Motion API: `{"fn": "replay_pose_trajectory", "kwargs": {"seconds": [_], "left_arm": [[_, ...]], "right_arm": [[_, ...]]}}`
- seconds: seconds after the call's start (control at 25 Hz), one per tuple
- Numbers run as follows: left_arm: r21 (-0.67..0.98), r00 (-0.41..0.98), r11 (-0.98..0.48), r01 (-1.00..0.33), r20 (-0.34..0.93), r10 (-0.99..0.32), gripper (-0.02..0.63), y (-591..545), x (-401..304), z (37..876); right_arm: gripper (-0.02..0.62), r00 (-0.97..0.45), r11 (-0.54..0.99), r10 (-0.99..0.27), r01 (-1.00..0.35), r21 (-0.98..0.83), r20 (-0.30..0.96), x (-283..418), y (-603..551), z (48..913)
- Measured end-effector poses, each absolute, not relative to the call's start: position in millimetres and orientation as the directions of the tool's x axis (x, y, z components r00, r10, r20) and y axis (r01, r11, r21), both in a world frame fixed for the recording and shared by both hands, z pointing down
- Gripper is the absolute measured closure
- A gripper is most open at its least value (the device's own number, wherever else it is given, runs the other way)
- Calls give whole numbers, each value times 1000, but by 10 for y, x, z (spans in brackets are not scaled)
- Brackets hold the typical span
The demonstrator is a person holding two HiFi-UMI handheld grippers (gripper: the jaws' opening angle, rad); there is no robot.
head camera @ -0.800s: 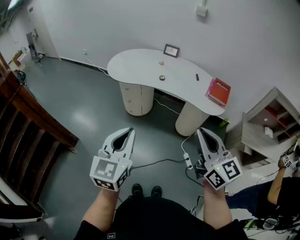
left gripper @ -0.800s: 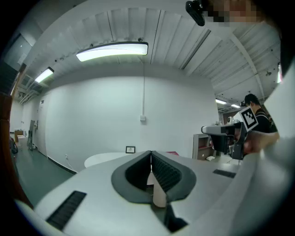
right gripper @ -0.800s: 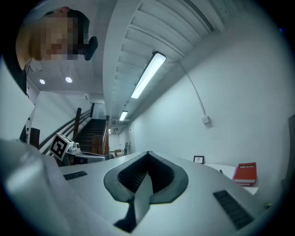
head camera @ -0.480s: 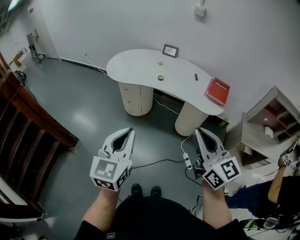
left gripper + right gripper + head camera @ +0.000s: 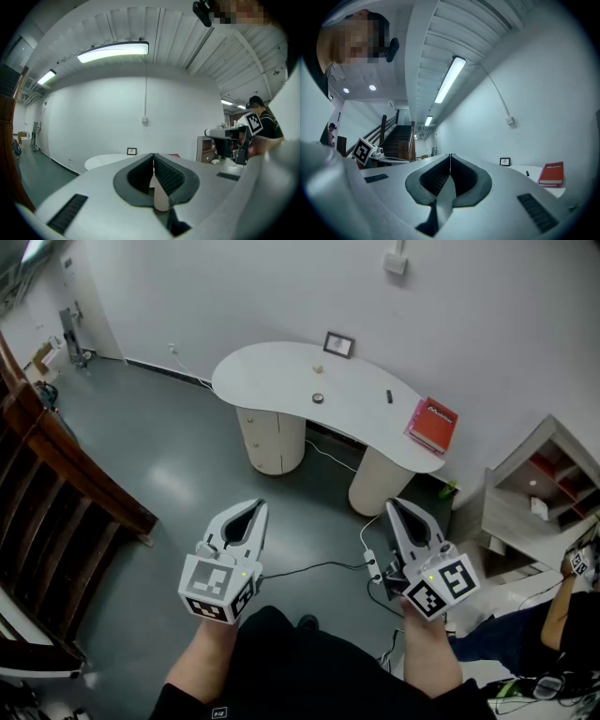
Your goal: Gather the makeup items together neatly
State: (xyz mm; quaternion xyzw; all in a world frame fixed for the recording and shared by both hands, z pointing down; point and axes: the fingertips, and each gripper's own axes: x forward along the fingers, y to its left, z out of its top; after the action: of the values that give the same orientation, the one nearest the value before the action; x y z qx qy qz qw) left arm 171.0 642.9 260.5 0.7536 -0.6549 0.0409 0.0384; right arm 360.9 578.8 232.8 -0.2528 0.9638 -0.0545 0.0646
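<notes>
Far ahead stands a white curved table (image 5: 281,371) against the wall. On it lie three small makeup items: a pale round one (image 5: 318,368), a dark round compact (image 5: 318,397) and a thin black stick (image 5: 389,397). My left gripper (image 5: 259,506) and right gripper (image 5: 391,505) are held low over the floor, well short of the table. Both are shut, jaws pressed together with nothing between them. The left gripper (image 5: 153,156) points toward the table (image 5: 108,161). In the right gripper view the right gripper (image 5: 450,156) is shut too, with the black stick (image 5: 527,173) small beyond it.
A red book (image 5: 432,424) lies at the table's right end and a small picture frame (image 5: 338,344) leans on the wall. A wooden stair rail (image 5: 56,474) runs along the left. A shelf unit (image 5: 544,486) and another person (image 5: 562,606) are at the right. Cables (image 5: 319,565) cross the floor.
The view has shifted slightly; the table sits a little lower and left in the frame. Both grippers stay shut and have barely moved.
</notes>
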Motion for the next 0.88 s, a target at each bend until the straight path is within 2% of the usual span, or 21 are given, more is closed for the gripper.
{"fn": "replay_pose_trajectory", "kwargs": {"seconds": [0.28,0.52,0.88], "left_arm": [[5,130,-130,-991,108,-986,592,6290,1660,2601],[25,135,-133,-991,119,-984,592,5985,1376,2700],[41,162,-158,-987,135,-978,592,5250,385,2788]], "right_arm": [[560,-874,871,-476,-455,-184,-97,3526,5607,2382],[560,-889,878,-454,-434,-201,-63,3189,5316,2489],[560,-887,874,-462,-452,-179,-12,2067,4591,2575]]}}
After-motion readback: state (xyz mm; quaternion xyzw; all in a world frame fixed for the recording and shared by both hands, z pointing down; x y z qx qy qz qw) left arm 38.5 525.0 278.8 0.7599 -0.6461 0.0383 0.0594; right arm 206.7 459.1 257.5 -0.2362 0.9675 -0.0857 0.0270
